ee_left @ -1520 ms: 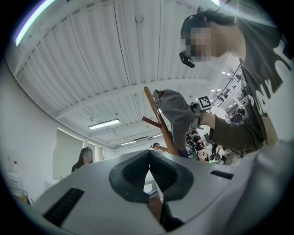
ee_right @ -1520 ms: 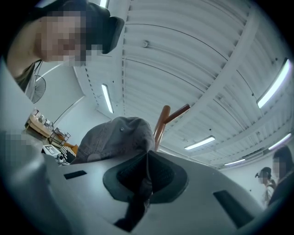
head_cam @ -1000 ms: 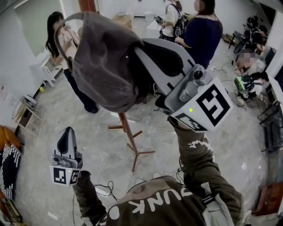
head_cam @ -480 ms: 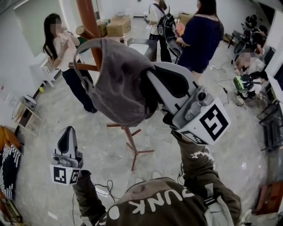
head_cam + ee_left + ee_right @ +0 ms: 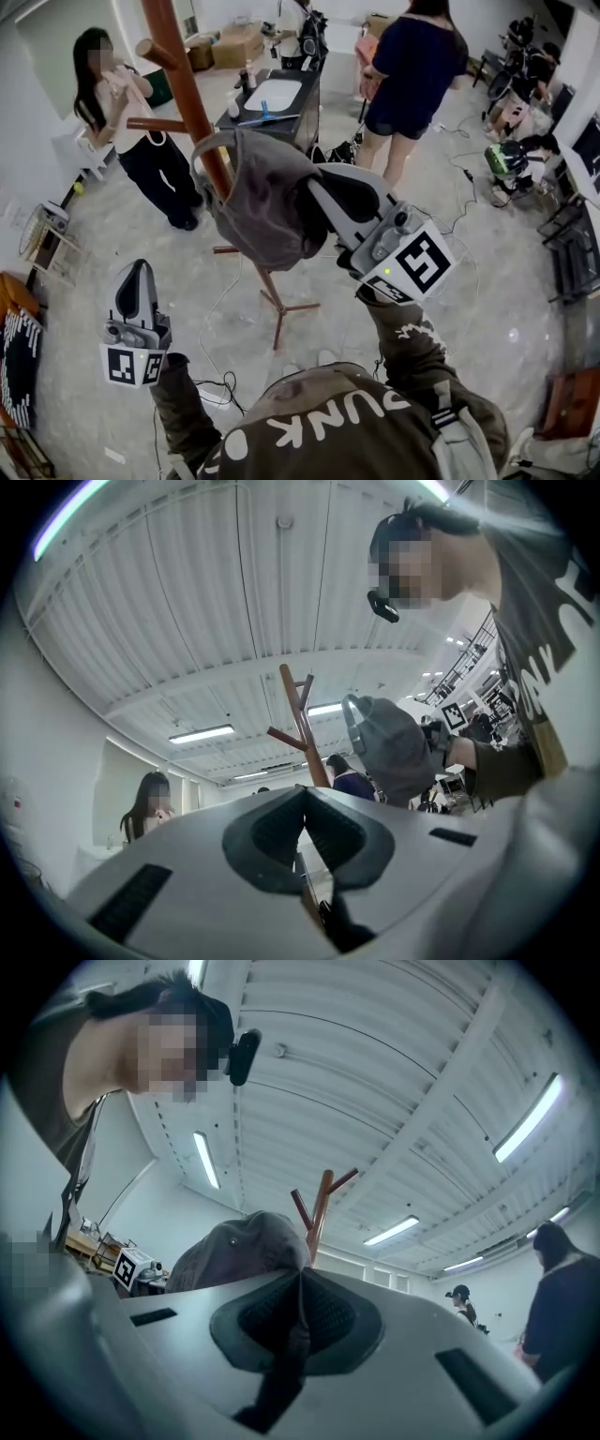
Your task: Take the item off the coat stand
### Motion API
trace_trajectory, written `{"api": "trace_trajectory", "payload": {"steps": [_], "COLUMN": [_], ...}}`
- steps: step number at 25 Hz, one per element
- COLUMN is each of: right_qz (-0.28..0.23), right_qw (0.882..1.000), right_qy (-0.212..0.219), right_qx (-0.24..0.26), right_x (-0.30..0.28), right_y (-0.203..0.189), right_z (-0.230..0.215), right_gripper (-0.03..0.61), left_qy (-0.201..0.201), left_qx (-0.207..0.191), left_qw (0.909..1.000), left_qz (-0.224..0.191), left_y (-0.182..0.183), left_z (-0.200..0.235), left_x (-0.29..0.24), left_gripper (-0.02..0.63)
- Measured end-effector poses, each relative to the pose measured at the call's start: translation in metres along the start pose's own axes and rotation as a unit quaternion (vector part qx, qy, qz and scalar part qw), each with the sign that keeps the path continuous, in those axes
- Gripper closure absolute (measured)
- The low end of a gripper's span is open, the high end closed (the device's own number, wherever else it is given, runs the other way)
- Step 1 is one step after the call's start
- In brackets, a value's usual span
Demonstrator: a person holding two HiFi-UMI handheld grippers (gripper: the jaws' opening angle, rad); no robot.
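Observation:
The brown wooden coat stand (image 5: 183, 84) rises at upper left in the head view, with short pegs on its pole. A grey cap (image 5: 262, 211) hangs in front of the pole, below the pegs. My right gripper (image 5: 314, 202) is shut on the cap's edge, and cloth shows between its jaws (image 5: 298, 1279). In the left gripper view the cap (image 5: 394, 747) hangs to the right of the stand (image 5: 298, 724), clear of the pegs. The right gripper view shows the cap (image 5: 234, 1251) left of the stand (image 5: 319, 1208). My left gripper (image 5: 138, 275) is low at the left, shut and empty.
A person in a light top (image 5: 122, 103) stands left of the stand, and a person in dark blue (image 5: 408, 66) behind it. A dark table with a white basin (image 5: 272, 94) stands at the back. Cables (image 5: 220, 384) lie on the floor near the stand's feet (image 5: 281, 314).
The cap and my right gripper have come down and to the right, away from the stand's upper pegs; more of the pole shows now. The left gripper has hardly moved.

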State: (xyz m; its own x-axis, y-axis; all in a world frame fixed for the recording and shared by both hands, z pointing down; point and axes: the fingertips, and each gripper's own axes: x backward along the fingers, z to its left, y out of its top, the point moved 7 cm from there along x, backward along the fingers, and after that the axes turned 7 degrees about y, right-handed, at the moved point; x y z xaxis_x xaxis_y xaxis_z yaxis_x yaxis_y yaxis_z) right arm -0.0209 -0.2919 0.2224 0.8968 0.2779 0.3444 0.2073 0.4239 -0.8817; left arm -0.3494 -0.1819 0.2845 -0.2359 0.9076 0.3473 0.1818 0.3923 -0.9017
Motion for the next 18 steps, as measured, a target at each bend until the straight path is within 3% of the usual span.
{"api": "trace_trajectory", "payload": {"steps": [10, 18], "right_qz": [0.044, 0.055], "right_qw": [0.998, 0.997], "right_qy": [-0.021, -0.04], "right_qx": [-0.039, -0.048], "right_x": [0.045, 0.074], "right_y": [-0.06, -0.082], "right_z": [0.012, 0.011], "right_gripper": [0.563, 0.563], "left_qy": [-0.009, -0.014], "left_qx": [0.006, 0.015], "left_qw": [0.9999, 0.9998], "left_qz": [0.004, 0.004], "left_y": [0.001, 0.002], "left_z": [-0.014, -0.023], "left_x": [0.008, 0.013], "left_gripper": [0.609, 0.609]}}
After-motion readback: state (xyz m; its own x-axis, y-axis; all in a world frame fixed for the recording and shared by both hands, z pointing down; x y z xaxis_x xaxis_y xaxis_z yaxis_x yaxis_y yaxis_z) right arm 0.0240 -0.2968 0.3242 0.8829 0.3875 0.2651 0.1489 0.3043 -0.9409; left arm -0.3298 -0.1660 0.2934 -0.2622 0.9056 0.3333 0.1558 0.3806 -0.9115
